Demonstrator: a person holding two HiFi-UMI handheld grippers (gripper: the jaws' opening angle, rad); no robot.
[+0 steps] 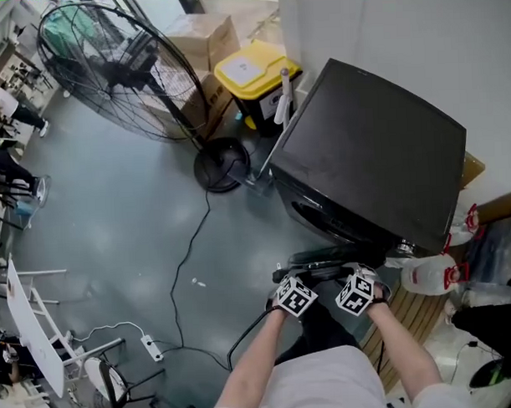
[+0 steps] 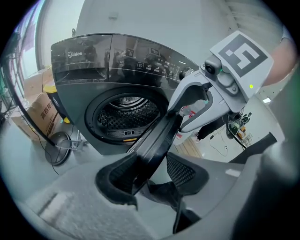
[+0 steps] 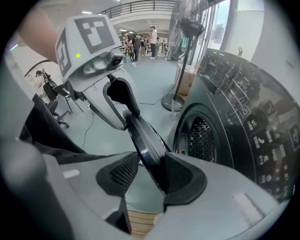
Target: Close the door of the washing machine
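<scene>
Closing of the washing machine (image 1: 379,144) door, early stage; the door (image 2: 157,133) stood swung well out from the front panel, edge-on in both gripper views, with the perforated drum (image 2: 125,111) fully exposed behind it and no part of the rim meeting the opening; the left claw (image 2: 152,173) straddled the door's rim with its jaws apart, the rim lying against one pad (image 2: 117,176) and a clear gap showing on the other side, so that the door was bracketed, not clamped; the right claw (image 3: 152,173) sat on the same rim just beside the left one, jaws likewise apart, the rim resting against the pad nearer the machine (image 3: 183,176) and clear of the opposite pad; in the head view both claws hung close together over the open door, in front of the machine, which stood on the floor (image 1: 123,237); judged from this, only the placing of the claws on the door was done; the swing of the door toward the drum, and the final press needed to latch it, were left to do.
</scene>
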